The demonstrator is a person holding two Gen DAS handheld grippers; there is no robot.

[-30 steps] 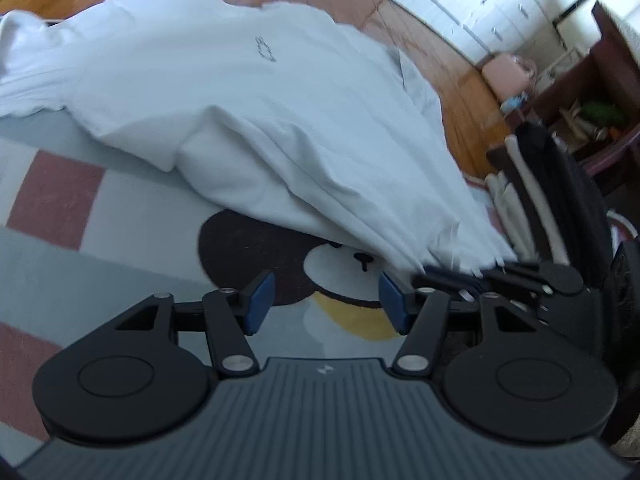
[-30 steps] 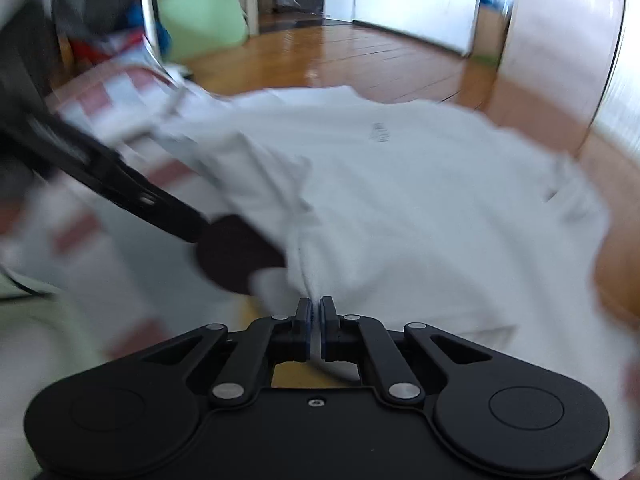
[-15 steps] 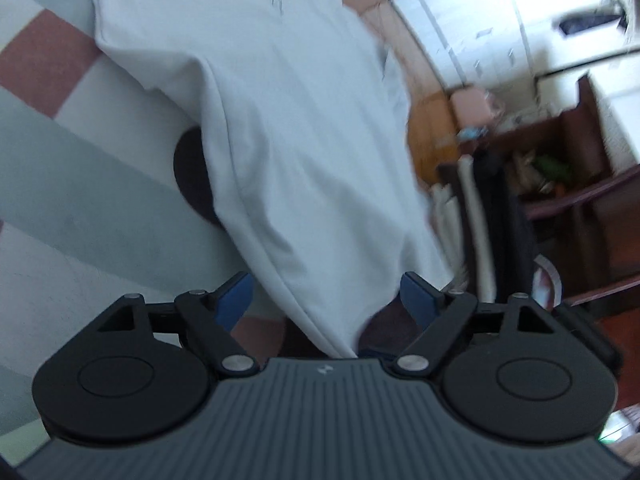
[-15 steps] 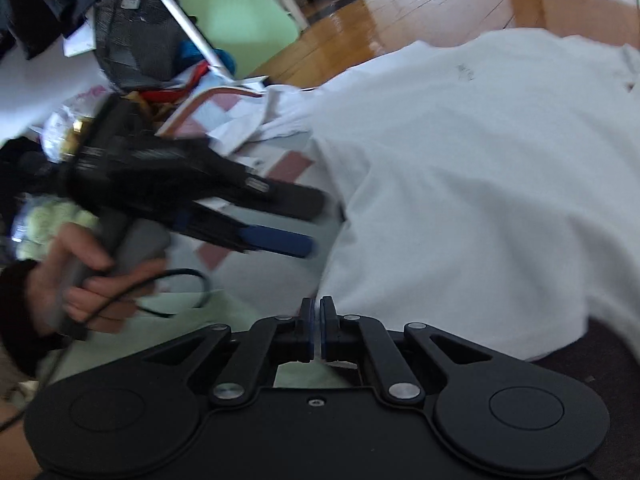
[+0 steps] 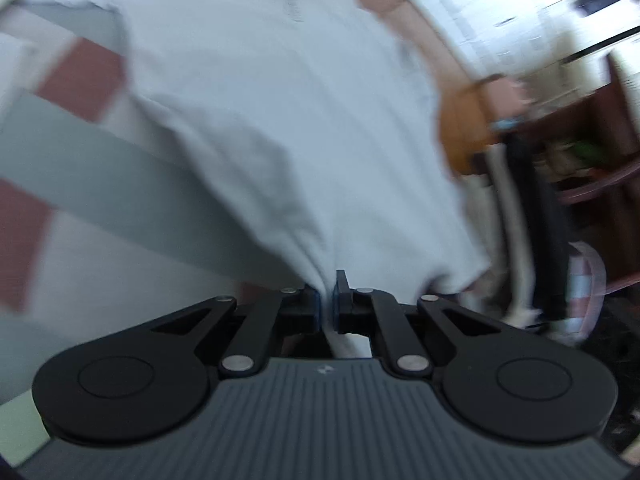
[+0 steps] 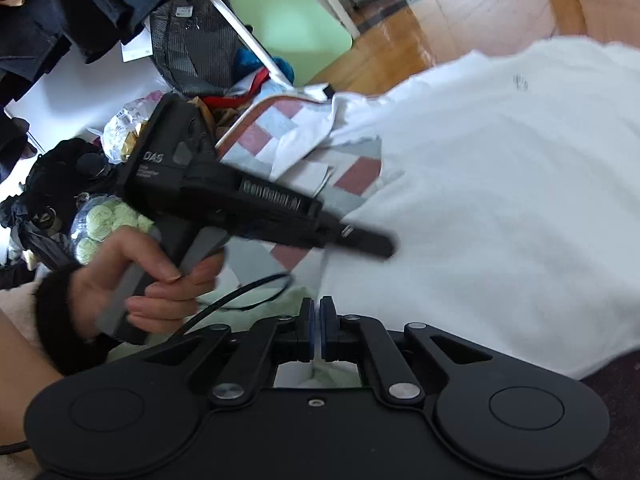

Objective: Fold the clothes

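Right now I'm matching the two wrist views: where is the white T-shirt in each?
Left wrist: white T-shirt fills the centre, hem pinched in the left claw.
Right wrist: it fills the right half, edge in the right claw.
Shared landmark: checked mat beneath it.

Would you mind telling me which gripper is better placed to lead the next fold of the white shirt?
Probably both together: the left gripper and the right gripper are each shut on the white shirt. The left, pinching bunched cloth with the body spread ahead, seems marginally better.
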